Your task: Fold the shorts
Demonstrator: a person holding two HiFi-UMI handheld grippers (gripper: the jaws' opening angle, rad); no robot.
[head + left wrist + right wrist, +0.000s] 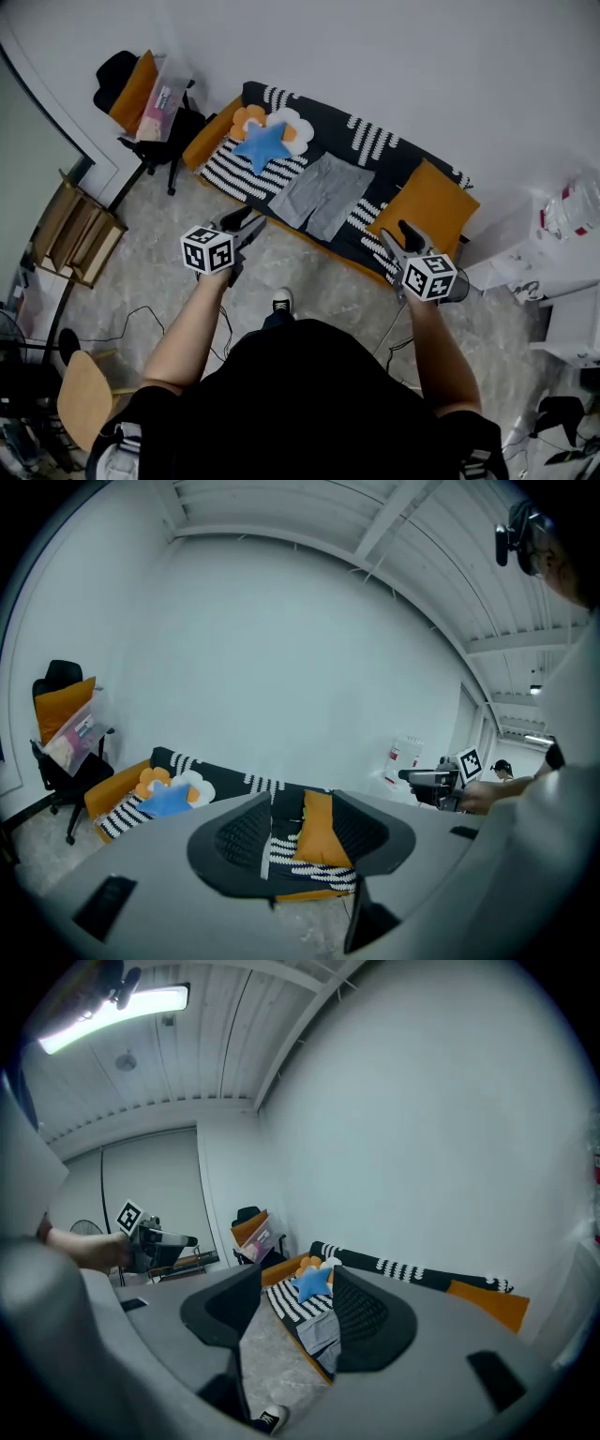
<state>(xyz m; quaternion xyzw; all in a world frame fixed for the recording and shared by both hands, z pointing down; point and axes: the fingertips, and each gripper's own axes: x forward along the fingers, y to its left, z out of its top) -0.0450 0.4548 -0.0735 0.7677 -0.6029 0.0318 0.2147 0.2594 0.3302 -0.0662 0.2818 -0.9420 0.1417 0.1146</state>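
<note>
Grey shorts point(323, 194) lie spread flat on a low sofa with a black and white striped cover point(375, 141). I stand on the floor in front of it. My left gripper point(247, 222) is held out short of the sofa's front edge, left of the shorts, open and empty. My right gripper point(396, 236) is held out on the right, near the orange cushion point(427, 202), also open and empty. In the left gripper view the left gripper point(298, 822) frames that cushion. In the right gripper view the right gripper point(298, 1307) frames the shorts point(323, 1327).
A blue star cushion point(262, 142) and a flower cushion point(281, 122) lie at the sofa's left end. An office chair point(141, 94) stands at the far left, a wooden rack point(80, 234) and a wooden chair point(89, 394) on the left, white furniture point(553, 253) on the right. Cables cross the floor.
</note>
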